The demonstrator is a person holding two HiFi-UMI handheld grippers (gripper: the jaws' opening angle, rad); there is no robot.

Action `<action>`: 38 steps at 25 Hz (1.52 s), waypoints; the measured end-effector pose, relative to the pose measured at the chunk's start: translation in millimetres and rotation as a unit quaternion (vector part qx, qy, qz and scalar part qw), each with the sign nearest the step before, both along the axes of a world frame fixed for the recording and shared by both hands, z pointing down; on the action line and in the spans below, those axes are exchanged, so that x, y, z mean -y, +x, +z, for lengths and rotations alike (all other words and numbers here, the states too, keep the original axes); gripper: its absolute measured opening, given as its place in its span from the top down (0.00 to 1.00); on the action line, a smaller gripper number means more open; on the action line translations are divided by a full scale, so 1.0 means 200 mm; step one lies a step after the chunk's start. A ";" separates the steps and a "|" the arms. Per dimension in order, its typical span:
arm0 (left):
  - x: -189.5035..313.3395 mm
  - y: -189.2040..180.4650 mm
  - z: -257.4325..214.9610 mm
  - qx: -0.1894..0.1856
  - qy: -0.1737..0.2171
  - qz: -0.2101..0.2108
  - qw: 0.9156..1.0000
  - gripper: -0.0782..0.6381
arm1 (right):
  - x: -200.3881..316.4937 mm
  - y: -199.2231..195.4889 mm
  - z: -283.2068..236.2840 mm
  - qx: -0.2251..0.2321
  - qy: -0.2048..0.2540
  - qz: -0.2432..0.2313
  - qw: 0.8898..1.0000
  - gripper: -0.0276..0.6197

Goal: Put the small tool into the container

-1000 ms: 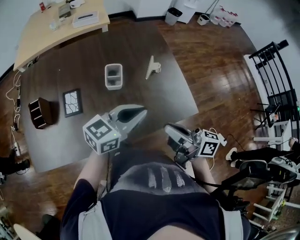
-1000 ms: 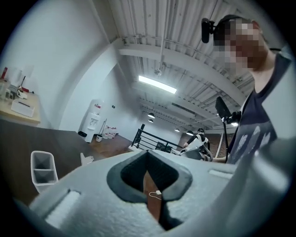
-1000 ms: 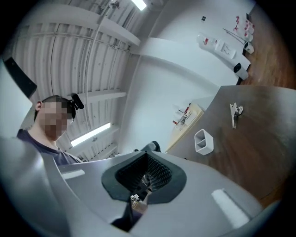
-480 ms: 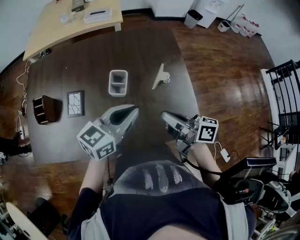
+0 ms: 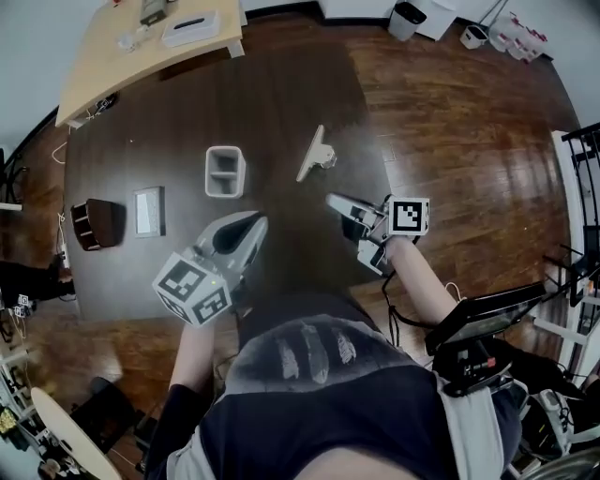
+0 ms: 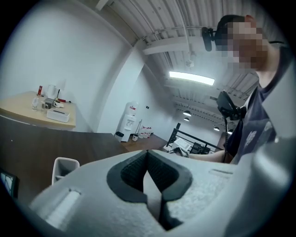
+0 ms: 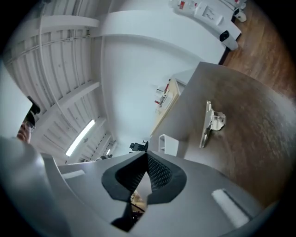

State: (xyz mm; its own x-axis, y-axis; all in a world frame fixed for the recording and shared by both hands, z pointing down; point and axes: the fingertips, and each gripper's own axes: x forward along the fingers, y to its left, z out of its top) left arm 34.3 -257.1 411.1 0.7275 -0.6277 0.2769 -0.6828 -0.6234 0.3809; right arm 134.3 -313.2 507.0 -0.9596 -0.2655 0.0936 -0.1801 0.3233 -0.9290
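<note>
The small tool (image 5: pixel 312 155), a pale flat clip-like piece with a metal part on one side, lies on the dark table (image 5: pixel 169 122), also seen in the right gripper view as the tool (image 7: pixel 210 124). The white open container (image 5: pixel 224 172) stands left of it; the left gripper view catches the container (image 6: pixel 64 169) at lower left, and the right gripper view shows the container (image 7: pixel 169 145) just over its jaws. My left gripper (image 5: pixel 253 222) hovers over the table's near part, jaws shut and empty. My right gripper (image 5: pixel 334 200) is at the table's near right edge, shut and empty.
A dark ridged box (image 5: pixel 97 223) and a flat framed tile (image 5: pixel 148 211) lie at the table's left. A light wooden table (image 5: pixel 141 42) with a white box (image 5: pixel 190 26) adjoins the far edge. Bins (image 5: pixel 409 16) stand on the wood floor beyond.
My right gripper has travelled up the picture from beside my body to the table's near right edge, nearer the tool. The left gripper shifted slightly. The head view has swung.
</note>
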 end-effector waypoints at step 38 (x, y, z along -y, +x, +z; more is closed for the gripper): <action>0.14 -0.20 0.14 0.092 -0.022 -0.033 0.995 0.90 | 0.69 0.01 0.82 -0.195 -0.122 0.061 0.971 0.91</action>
State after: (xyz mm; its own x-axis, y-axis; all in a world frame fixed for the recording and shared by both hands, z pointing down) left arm -6.0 -285.4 439.4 0.6198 -0.6572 0.4289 -0.7823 -0.5603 0.2720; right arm 136.4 -451.8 670.3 -0.8010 -0.3000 0.5180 -0.5570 0.0568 -0.8285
